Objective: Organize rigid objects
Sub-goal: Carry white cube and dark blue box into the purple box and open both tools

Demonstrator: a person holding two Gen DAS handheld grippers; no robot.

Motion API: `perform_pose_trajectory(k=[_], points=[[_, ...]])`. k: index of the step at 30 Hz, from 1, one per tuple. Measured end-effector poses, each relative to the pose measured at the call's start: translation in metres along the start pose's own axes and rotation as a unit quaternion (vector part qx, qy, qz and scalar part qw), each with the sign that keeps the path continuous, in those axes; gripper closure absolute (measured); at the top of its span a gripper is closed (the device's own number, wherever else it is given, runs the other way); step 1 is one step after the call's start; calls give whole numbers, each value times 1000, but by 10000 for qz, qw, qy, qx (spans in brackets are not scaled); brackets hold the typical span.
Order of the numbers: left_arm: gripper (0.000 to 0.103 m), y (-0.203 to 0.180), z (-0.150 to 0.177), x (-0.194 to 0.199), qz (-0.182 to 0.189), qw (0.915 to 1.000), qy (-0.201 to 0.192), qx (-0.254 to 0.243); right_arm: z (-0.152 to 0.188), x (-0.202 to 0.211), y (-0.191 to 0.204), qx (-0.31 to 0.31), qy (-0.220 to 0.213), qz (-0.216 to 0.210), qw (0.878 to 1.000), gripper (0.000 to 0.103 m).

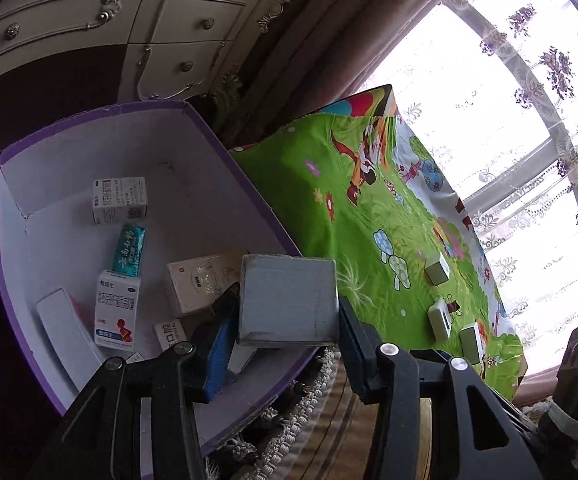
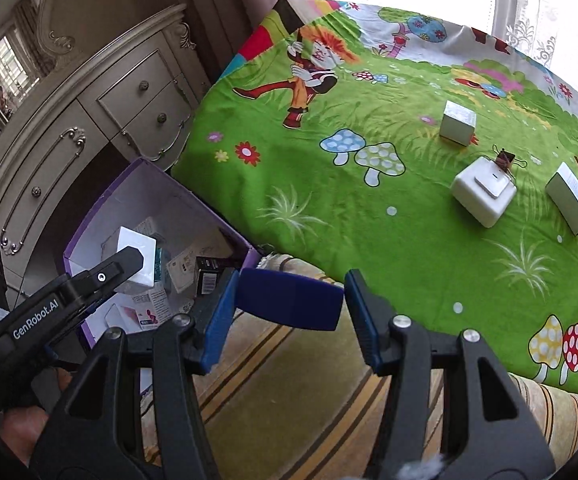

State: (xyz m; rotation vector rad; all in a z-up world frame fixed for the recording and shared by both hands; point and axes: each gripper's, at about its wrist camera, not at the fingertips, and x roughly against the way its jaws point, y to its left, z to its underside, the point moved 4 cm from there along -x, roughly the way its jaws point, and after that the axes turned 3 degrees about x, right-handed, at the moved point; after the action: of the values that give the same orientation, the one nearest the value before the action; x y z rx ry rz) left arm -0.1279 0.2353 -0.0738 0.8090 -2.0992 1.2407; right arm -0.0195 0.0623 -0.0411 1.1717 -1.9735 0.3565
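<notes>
My left gripper [image 1: 287, 312] is shut on a grey-white box [image 1: 287, 300] and holds it over the near rim of the purple bin [image 1: 89, 114]. The bin's white inside holds several medicine boxes [image 1: 119, 200]. In the right wrist view the left gripper [image 2: 129, 268] holds the white box [image 2: 139, 254] above the bin [image 2: 101, 204]. My right gripper [image 2: 289, 304] is shut on a dark blue box [image 2: 289, 298], above the striped sofa edge. Three white boxes [image 2: 458, 123], [image 2: 484, 191], [image 2: 571, 198] lie on the green cartoon cloth [image 2: 329, 200].
A cream dresser [image 2: 89, 120] with drawers stands behind the bin. A small binder clip [image 2: 505, 159] lies by the middle white box. Lace curtains and a bright window [image 1: 489, 100] are beyond the cloth. A striped cushion edge [image 2: 289, 380] runs below the grippers.
</notes>
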Motion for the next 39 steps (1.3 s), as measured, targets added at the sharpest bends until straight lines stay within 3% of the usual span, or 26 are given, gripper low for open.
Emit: perform_pose_trajectory(k=[9,15,17,20,39], points=[[54,38,-19,20,-167,9987,-260,398,14,-15,81,1104,232,-654,9915,45],[54,50,-22,24,-276,9974,-280,597,20,-20,103,1470,336,-961,9839,43],[53,53,-21,22,-313,9972,-246,638,20,-18,102,1427,312,-998,9842,33],[53,54,-20,20,-344,9969,-202,671,18,-17,98,1335,271,-1037,9852,27],[52,5,4,-1,-146,9996,196,148,9,0,19,527,82,-526,9972,27]])
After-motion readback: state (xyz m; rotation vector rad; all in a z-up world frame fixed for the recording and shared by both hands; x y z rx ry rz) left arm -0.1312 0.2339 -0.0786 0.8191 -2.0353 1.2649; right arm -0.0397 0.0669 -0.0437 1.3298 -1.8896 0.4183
